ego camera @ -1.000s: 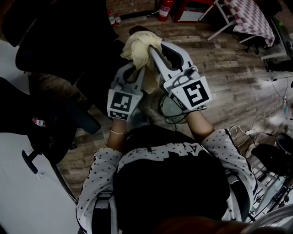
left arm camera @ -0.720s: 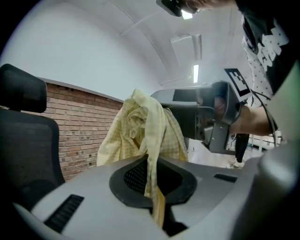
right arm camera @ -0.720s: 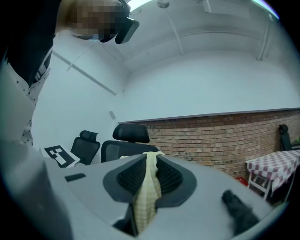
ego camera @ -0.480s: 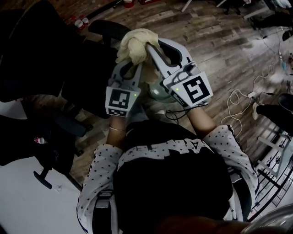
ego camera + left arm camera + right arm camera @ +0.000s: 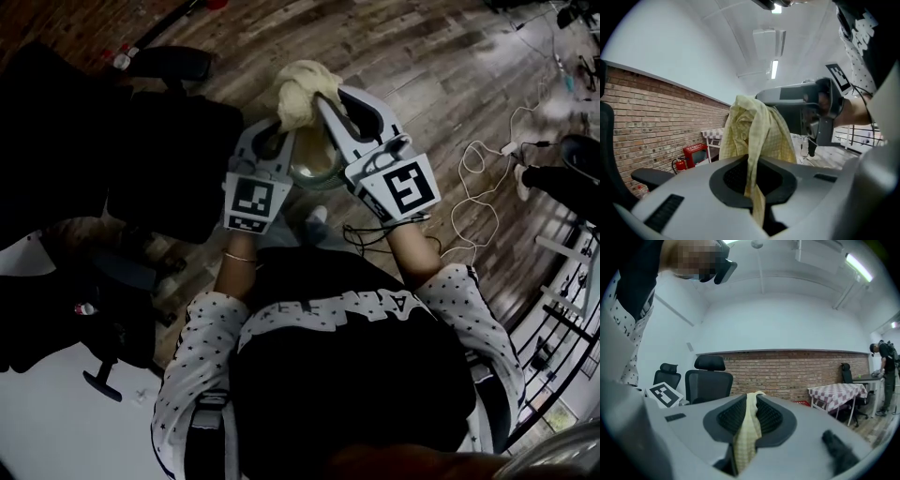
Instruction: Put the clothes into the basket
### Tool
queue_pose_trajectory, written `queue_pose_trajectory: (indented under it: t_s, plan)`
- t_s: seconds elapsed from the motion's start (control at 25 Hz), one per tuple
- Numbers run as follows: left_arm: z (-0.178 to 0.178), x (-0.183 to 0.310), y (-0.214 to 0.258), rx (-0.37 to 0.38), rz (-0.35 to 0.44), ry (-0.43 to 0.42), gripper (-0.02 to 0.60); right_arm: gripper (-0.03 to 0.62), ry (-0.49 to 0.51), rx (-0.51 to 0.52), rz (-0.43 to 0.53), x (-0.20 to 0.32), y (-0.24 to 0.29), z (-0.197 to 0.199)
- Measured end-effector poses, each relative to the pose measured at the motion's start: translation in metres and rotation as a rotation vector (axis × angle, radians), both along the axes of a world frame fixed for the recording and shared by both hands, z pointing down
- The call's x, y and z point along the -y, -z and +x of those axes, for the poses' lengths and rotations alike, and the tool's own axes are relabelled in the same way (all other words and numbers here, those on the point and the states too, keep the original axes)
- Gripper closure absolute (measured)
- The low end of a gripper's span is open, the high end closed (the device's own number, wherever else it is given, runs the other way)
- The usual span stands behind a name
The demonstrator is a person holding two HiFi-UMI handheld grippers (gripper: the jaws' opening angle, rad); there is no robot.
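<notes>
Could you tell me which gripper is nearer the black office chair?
Left. The left gripper, shut on the yellow cloth, is beside the black office chair in the head view; the right gripper grips the cloth from the far side.

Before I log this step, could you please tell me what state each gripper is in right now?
Left gripper: closed on the yellow cloth.
Right gripper: closed on the same yellow cloth.

A pale yellow, finely checked cloth (image 5: 302, 92) was bunched into a crumpled wad. It was pinched in both my left gripper (image 5: 280, 129) and my right gripper (image 5: 324, 101) and held up in the air. A thin strip trailed back between each pair of jaws.
</notes>
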State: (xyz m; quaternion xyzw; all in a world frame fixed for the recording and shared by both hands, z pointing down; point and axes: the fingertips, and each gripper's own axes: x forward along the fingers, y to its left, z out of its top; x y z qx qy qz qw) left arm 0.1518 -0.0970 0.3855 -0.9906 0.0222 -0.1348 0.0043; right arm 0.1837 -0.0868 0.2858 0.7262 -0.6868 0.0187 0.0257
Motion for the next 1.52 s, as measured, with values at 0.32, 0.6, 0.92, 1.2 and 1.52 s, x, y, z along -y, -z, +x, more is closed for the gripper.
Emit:
queue_pose_trajectory:
  t_s: [0.32,0.6,0.92,1.2,1.52]
  plan:
    - [0.02,-0.035,-0.041,0.028,-0.028,-0.076,0.56,0.525,-0.053,0.036,-0.044,-0.044,-0.045,0.023]
    - [0.033,-0.051,-0.07,0.067,-0.05,-0.123,0.56,0.525,-0.098,0.071,-0.073,-0.063,-0.077,0.039]
    - [0.041,-0.061,-0.103,0.107,-0.096,-0.169,0.56,0.524,-0.114,0.121,-0.106,-0.073,-0.11,0.052]
    - [0.044,-0.067,-0.135,0.141,-0.138,-0.179,0.56,0.525,-0.123,0.165,-0.141,-0.081,-0.143,0.058]
    - [0.036,-0.07,-0.153,0.169,-0.146,-0.178,0.56,0.523,-0.137,0.197,-0.166,-0.085,-0.163,0.057]
